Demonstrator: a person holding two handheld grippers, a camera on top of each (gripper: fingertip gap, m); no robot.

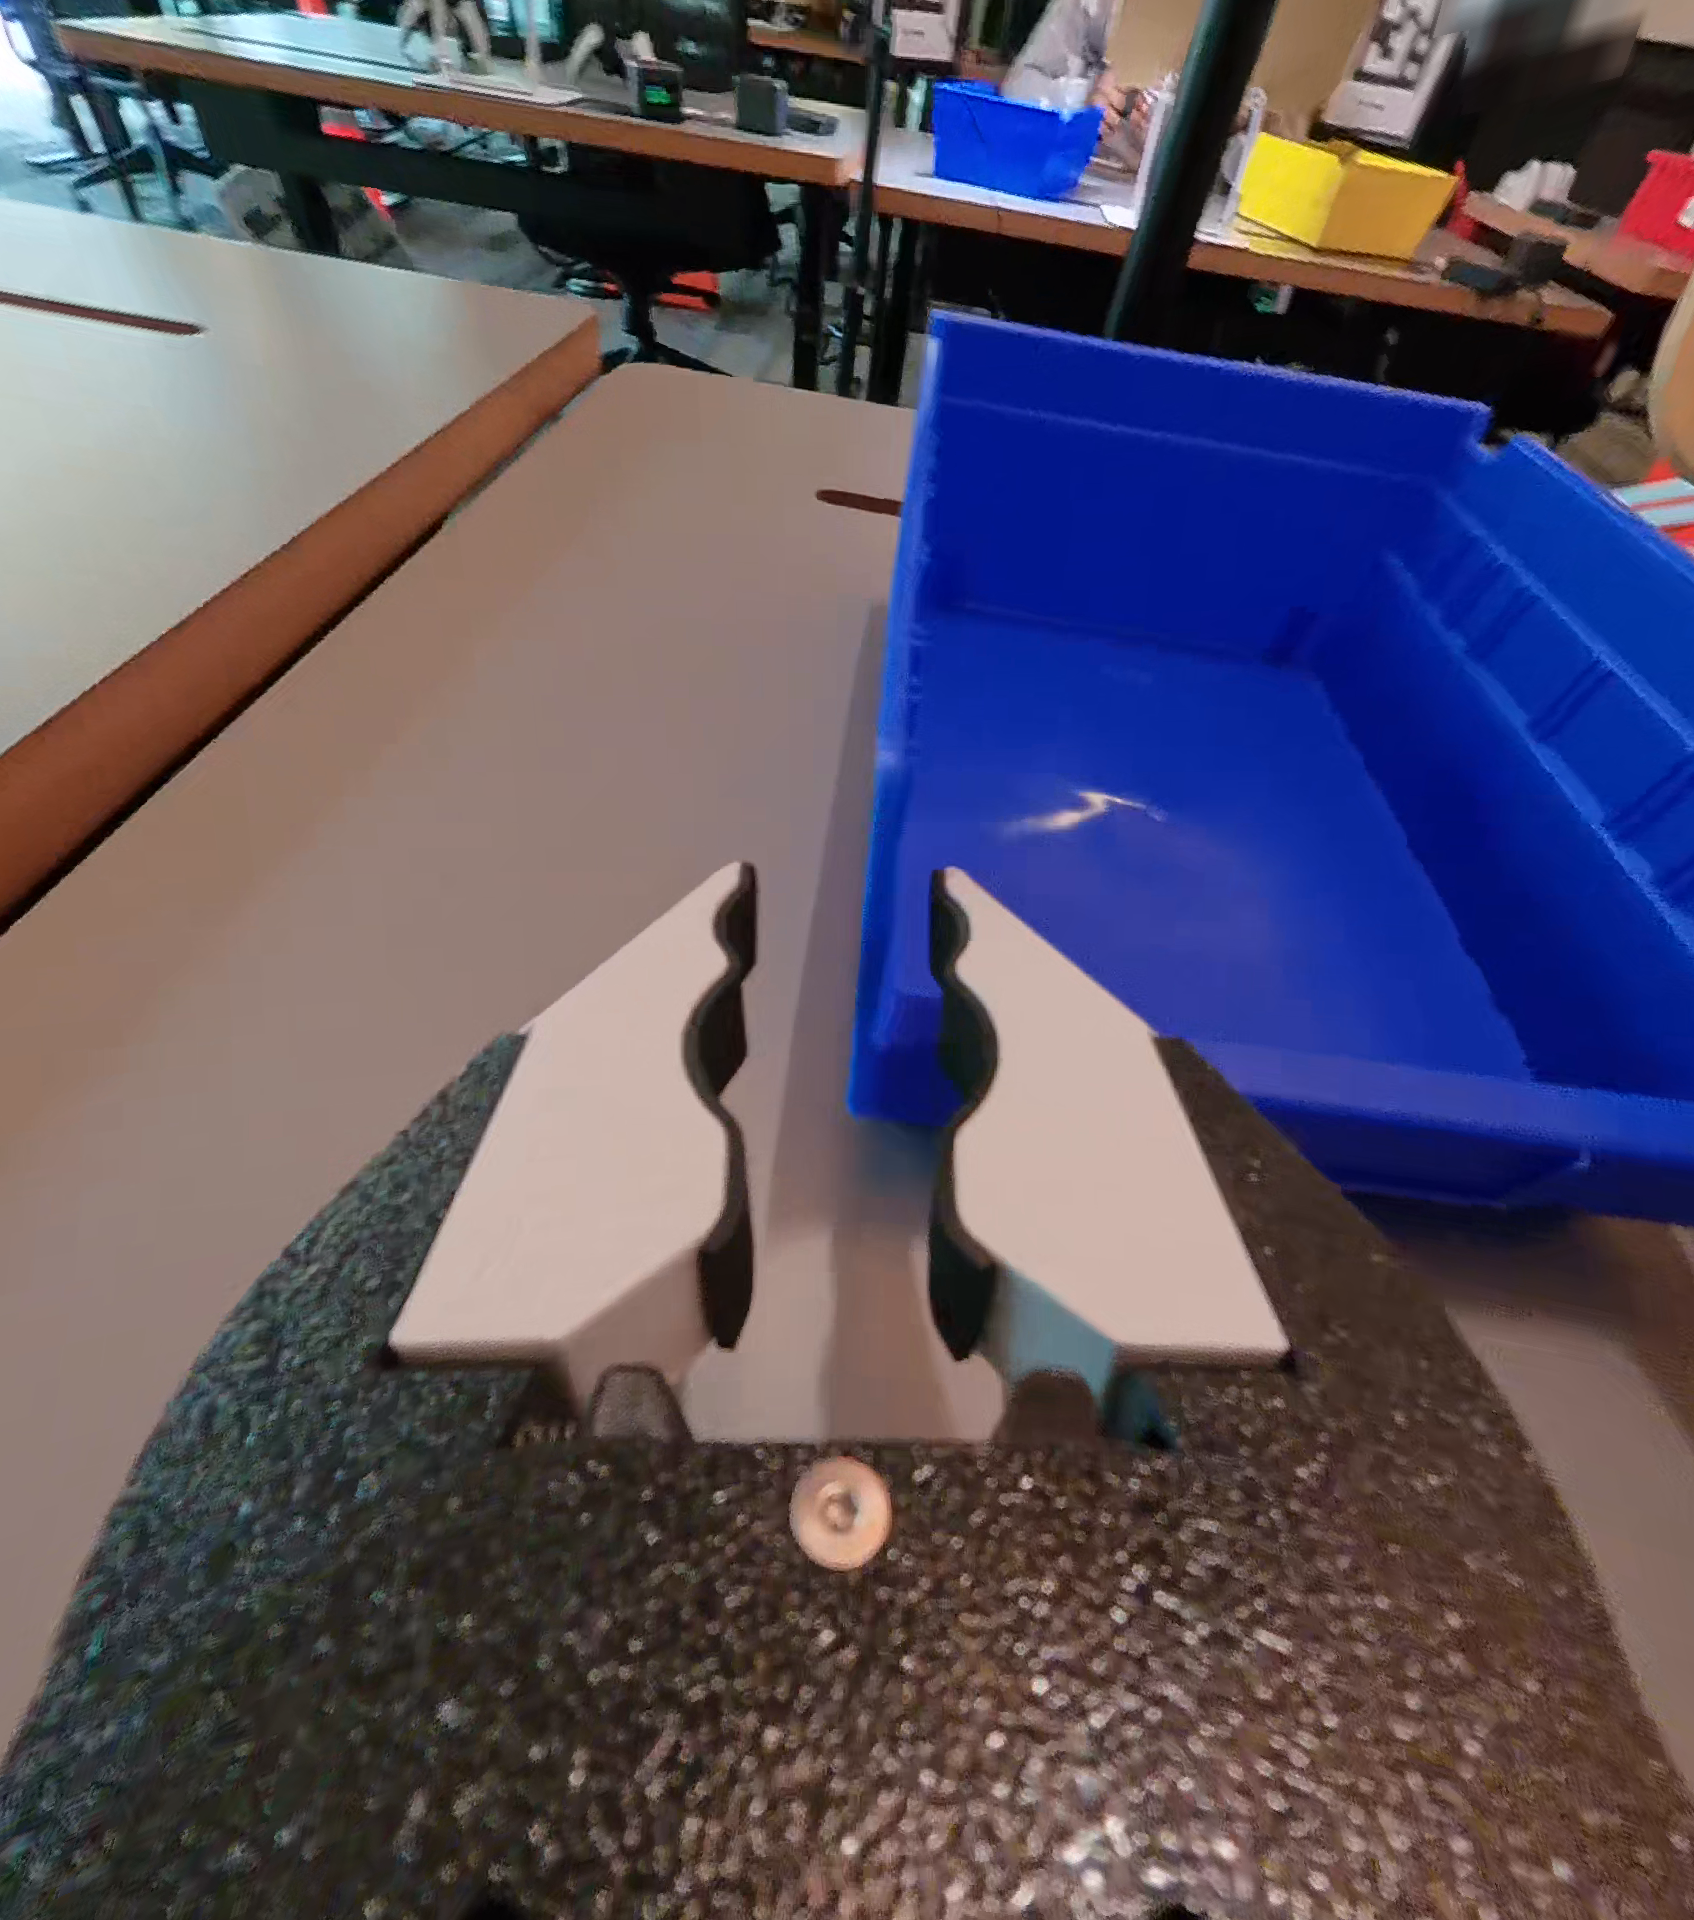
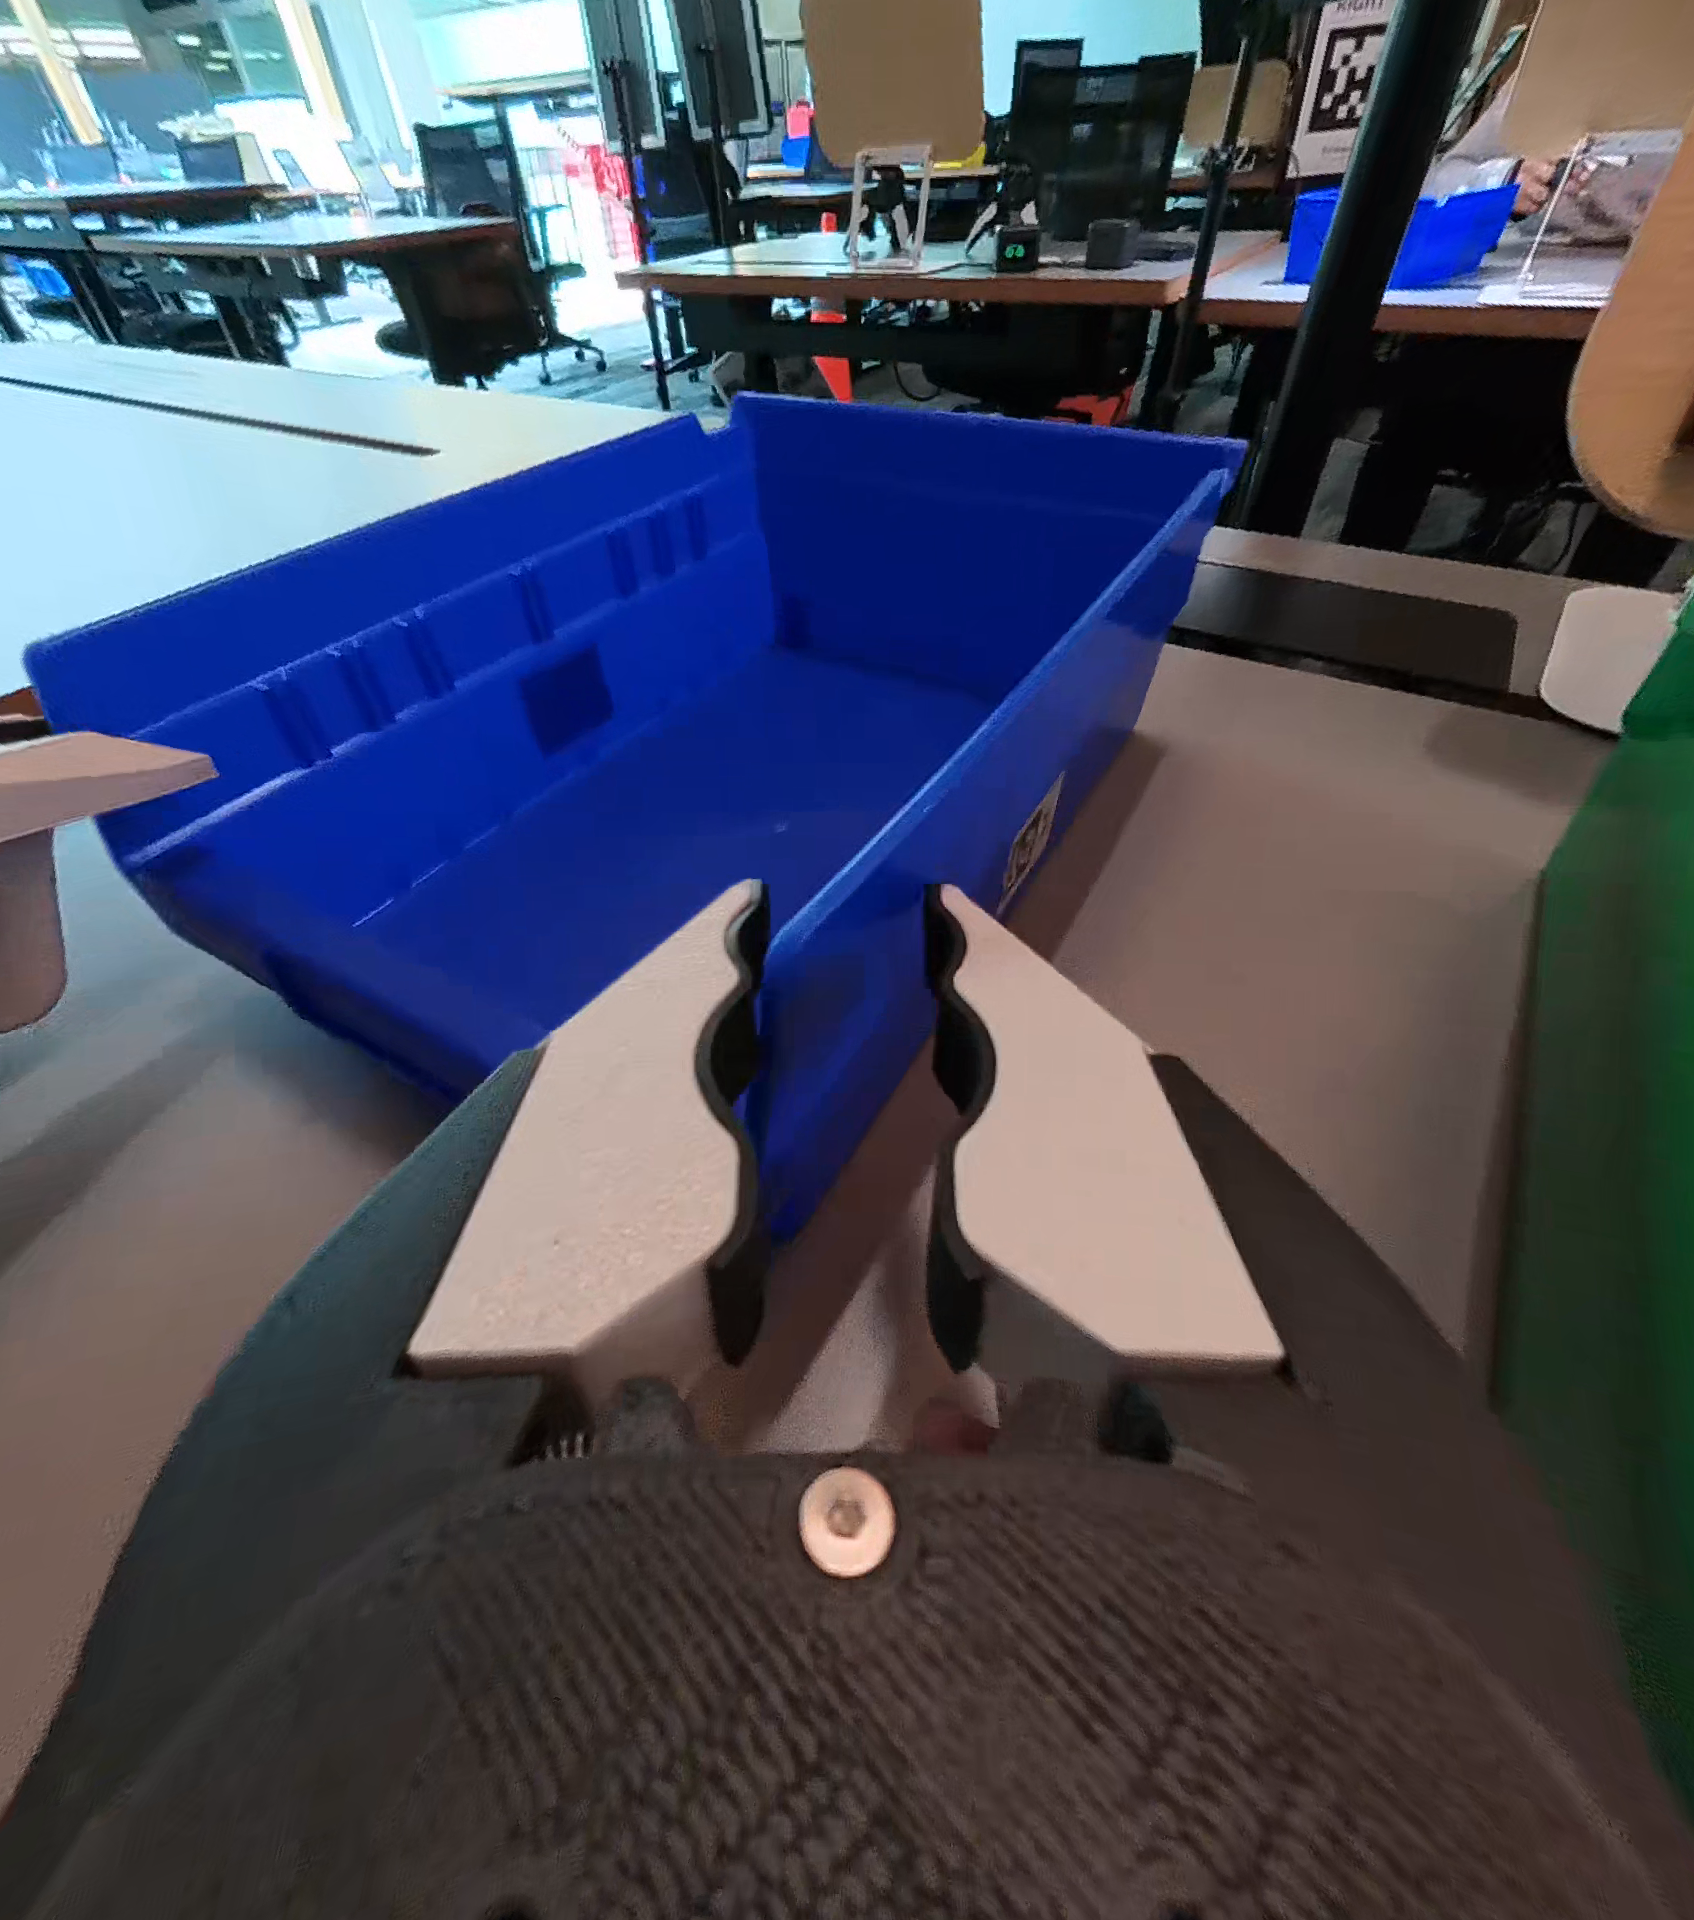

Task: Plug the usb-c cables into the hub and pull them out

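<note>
No hub and no usb-c cable shows in either view. My left gripper (image 1: 843, 883) is open and empty, held above the grey table (image 1: 407, 935) beside the left wall of a blue bin (image 1: 1186, 831). My right gripper (image 2: 845, 902) is open and empty, its fingers standing either side of the blue bin's (image 2: 614, 790) right wall without touching it. The bin's inside shows nothing in it. The left gripper also shows at the left edge of the right wrist view (image 2: 43, 779), held by a hand.
A green bin (image 2: 1684, 1039) stands close on the right of the right gripper. A black pole (image 1: 1175, 166) rises behind the blue bin. A second table (image 1: 95, 468) lies to the left across a gap. Other tables with bins and chairs stand far behind.
</note>
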